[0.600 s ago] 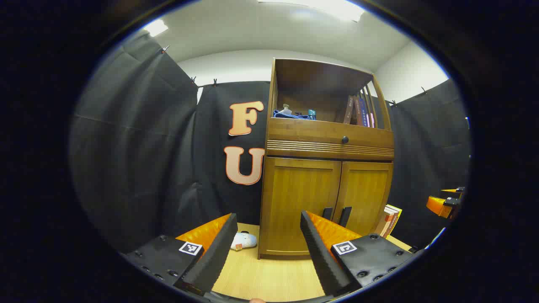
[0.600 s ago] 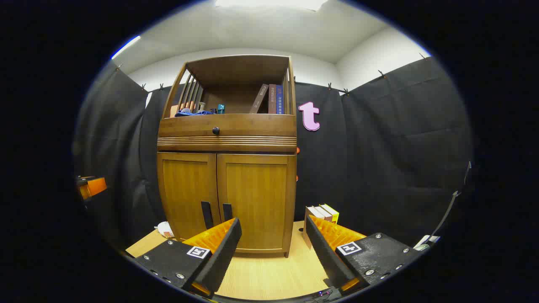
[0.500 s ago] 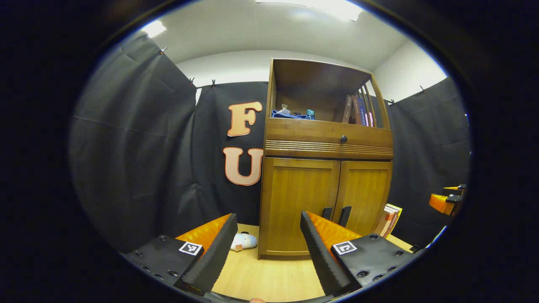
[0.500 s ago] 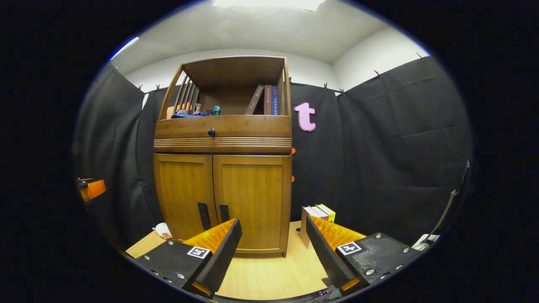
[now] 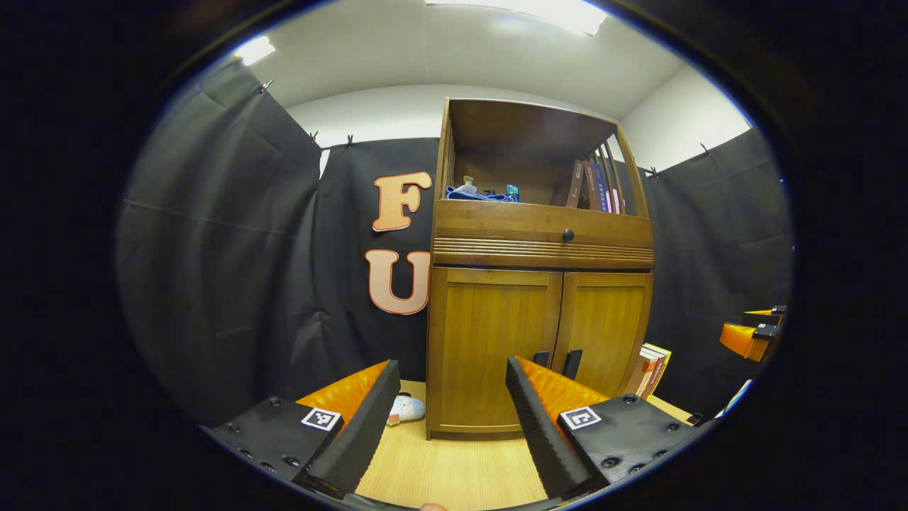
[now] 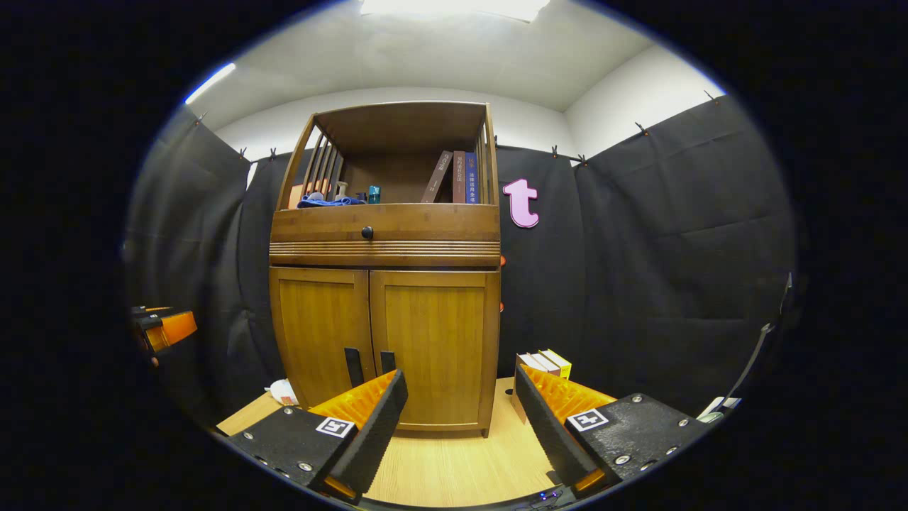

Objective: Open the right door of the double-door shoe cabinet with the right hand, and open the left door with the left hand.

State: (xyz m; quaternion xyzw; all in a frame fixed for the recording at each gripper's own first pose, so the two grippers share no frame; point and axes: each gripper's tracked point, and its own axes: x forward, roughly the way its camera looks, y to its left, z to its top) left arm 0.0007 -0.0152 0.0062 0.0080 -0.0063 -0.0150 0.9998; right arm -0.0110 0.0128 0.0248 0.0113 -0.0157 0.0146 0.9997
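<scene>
We hold our right claw [image 6: 457,419] spread wide, with nothing between its fingers, because it has not reached the cabinet [image 6: 385,234] yet. It points at the right door [image 6: 433,344], which is shut. That door's dark handle [image 6: 387,362] sits low, just beside the middle gap, so we think the claw must go down there to pinch it.

Our left claw [image 5: 447,415] is spread wide too and holds nothing. It faces the left door [image 5: 489,348] of the cabinet, also shut, with its own handle [image 5: 541,359] next to the gap.

Both claws are well apart from the cabinet. Books [image 6: 545,363] lean beside its right side, on the wooden surface [image 6: 454,465] it stands on.
</scene>
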